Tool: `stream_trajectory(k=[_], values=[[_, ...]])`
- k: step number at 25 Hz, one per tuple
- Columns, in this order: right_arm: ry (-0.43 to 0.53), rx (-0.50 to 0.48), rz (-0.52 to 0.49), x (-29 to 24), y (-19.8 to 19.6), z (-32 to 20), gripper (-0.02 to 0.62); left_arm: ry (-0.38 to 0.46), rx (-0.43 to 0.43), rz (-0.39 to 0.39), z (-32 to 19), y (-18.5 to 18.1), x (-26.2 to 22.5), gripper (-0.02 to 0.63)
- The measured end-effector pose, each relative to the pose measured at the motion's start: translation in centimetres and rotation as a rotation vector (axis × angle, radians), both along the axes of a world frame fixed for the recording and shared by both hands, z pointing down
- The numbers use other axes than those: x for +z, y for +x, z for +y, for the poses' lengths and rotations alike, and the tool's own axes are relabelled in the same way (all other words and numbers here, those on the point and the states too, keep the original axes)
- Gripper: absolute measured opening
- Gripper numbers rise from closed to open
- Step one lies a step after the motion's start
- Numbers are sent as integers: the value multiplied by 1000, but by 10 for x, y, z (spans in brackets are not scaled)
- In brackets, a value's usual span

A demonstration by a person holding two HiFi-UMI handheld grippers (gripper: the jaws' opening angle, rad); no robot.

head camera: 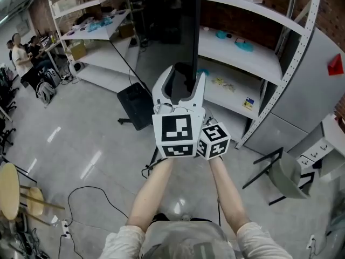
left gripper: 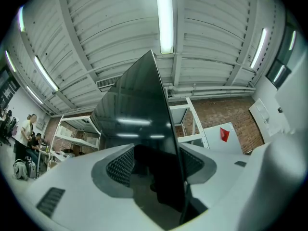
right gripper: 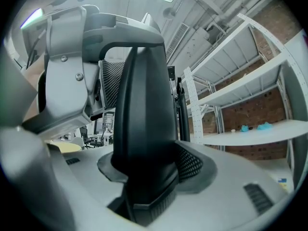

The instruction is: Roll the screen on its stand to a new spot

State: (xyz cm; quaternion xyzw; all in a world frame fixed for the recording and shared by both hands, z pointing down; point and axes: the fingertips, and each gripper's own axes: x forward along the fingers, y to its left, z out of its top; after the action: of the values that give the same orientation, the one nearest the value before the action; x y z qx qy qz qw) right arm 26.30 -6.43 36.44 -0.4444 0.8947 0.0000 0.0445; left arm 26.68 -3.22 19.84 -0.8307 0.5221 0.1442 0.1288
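1. A pale grey polished floor [head camera: 81, 144] fills the lower left of the head view, with a thin black cable [head camera: 91, 190] looping across it.
2. Tall white metal shelving [head camera: 253, 58] stands against a brick wall behind and to the right of the screen. A second white rack [head camera: 91, 26] stands further back on the left.
3. The large black flat screen [head camera: 178, 15] stands upright in the middle of the room, just in front of the shelving. It is seen almost edge-on, and it rises out of the top of the head view.
4. A black boxy unit on short legs [head camera: 135, 106] sits on the floor just left of the screen's lower end. Whether it belongs to the stand I cannot tell.
5. A grey chair with black legs [head camera: 285, 174] stands at the right, well apart from the screen.
6. Round pale wooden stools [head camera: 8, 190] stand at the far left edge.
7. The left tongs [head camera: 183, 85] reach up to the screen. In the left gripper view their jaws are clamped on the screen's thin edge, one ribbed pad [left gripper: 120, 167] against each face.
8. The right tongs [right gripper: 144, 162] sit just beside and below the left ones. Their jaws are closed on a rounded black plastic part [right gripper: 144, 105] at the screen's back. Whether it is the housing or the stand's column I cannot tell.
9. The two marker cubes, one on each gripper, touch side by side above the person's bare forearms [head camera: 153, 193].
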Motion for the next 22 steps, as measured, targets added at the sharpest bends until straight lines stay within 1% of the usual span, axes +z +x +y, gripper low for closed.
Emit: stream_trajectory(k=[4, 6, 8, 11, 13, 16, 19, 21, 22], values=[[3, 1, -8, 1, 41, 20, 233, 1, -2, -1, 21, 40, 1, 277], [-8, 10, -28, 0, 62, 27, 232, -4, -3, -10, 27, 63, 3, 278], [-26, 14, -32, -3, 78, 29, 212, -9, -13, -25, 28, 82, 2, 276], [-35, 1, -8, 1, 98, 32, 202, -10, -32, -26, 32, 102, 7, 276], [-31, 13, -8, 4, 111, 37, 201, -7, -28, -30, 38, 114, 10, 278], [0, 90, -3, 7, 130, 51, 198, -25, 15, -45, 50, 129, 19, 275], [42, 203, 43, 11, 150, 66, 198, -65, 64, -36, 59, 137, 32, 276], [77, 284, 46, 4, 166, 78, 198, -55, 71, -29, 67, 133, 31, 276], [101, 316, 25, -6, 173, 87, 198, -36, 63, -32, 72, 127, 27, 275]])
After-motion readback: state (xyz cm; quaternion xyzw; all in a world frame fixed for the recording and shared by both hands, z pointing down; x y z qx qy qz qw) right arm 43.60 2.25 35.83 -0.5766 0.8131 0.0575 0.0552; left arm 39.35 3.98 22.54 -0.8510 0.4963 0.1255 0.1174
